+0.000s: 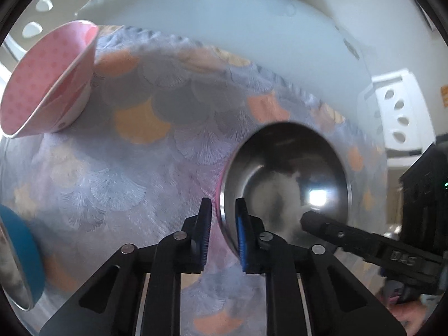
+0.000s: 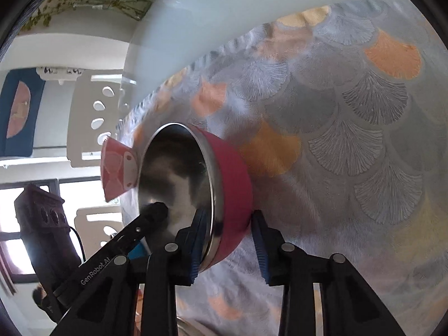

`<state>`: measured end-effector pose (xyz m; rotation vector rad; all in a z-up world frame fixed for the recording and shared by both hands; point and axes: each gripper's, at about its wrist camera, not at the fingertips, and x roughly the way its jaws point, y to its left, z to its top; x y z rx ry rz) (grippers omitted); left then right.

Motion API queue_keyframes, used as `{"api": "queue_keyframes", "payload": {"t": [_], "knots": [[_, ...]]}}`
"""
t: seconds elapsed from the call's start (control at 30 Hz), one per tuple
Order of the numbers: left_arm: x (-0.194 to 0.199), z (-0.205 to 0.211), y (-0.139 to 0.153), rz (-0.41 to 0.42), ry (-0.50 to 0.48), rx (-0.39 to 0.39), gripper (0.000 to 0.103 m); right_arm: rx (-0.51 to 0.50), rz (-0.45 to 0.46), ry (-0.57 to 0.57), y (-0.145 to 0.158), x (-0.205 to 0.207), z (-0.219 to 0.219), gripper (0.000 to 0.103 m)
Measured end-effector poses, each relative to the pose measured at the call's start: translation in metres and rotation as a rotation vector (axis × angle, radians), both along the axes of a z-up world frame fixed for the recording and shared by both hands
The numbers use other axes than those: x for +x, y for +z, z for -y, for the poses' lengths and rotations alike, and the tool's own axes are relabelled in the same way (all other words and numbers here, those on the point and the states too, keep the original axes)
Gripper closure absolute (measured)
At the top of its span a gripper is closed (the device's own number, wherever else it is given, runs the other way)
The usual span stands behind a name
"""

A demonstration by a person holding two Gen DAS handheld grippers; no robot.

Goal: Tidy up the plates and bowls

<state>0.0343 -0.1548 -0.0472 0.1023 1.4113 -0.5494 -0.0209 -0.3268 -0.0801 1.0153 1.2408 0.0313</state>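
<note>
From the left wrist camera, I am looking along my left gripper (image 1: 222, 236), whose blue-padded fingers (image 1: 205, 235) are standing a narrow gap apart, straddling the near rim of a steel-lined bowl with a red outer wall (image 1: 285, 184). One pad is sitting outside the wall, the other inside the rim; whether they are actually pinching it I cannot tell. The bowl is lying at about 4 o'clock on a grey-lilac tablecloth printed with fan shapes in orange and yellow (image 1: 156, 145). A black finger of my right gripper (image 1: 316, 224) is reaching in from 4 o'clock, its tip inside the bowl. At 9 o'clock a pink polka-dotted ceramic bowl (image 1: 47, 84) is standing on the cloth, well apart from the steel one. At 8 o'clock the edge of a blue-walled steel bowl (image 1: 22, 260) is showing. A white chair back with oval holes (image 1: 397, 112) is standing beyond the table at 3 o'clock.

From the right wrist camera, I am seeing the right gripper (image 2: 228, 245) with its fingers spread moderately wide around the same red-walled bowl (image 2: 232, 184): the left pad (image 2: 197, 246) is sitting inside against the steel lining, the right pad just off the outer wall, so no firm grip is showing. The left gripper's black finger (image 2: 152, 214) is entering the bowl from 8 o'clock. The pink bowl (image 2: 119, 168) is peeking out behind the rim at 9 o'clock, and the patterned cloth (image 2: 364, 140) is filling the right half.
</note>
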Motion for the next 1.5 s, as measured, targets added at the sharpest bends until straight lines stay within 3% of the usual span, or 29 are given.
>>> {"api": "queue_keyframes", "payload": {"t": [0.13,0.27,0.57,0.87,1.1,1.5], "knots": [[-0.013,0.01,0.002,0.07,-0.069,0.052,0.09,-0.057,-0.002,0.024,0.002,0.0,-0.005,0.078],[-0.013,-0.004,0.007,0.054,-0.046,0.012,0.09,-0.086,0.008,0.032,0.008,-0.001,-0.008,0.079],[-0.018,-0.046,0.039,0.08,-0.007,0.002,0.09,-0.102,0.067,0.082,0.042,-0.001,-0.04,0.079],[-0.028,-0.087,0.082,0.128,0.047,0.007,0.09,-0.075,0.132,0.124,0.083,-0.005,-0.08,0.079],[-0.031,-0.135,0.138,0.173,0.102,0.003,0.09,-0.033,0.207,0.178,0.129,-0.009,-0.126,0.079],[0.016,-0.202,0.188,0.228,0.084,-0.053,0.09,-0.075,0.236,0.198,0.192,0.029,-0.202,0.079]]}}
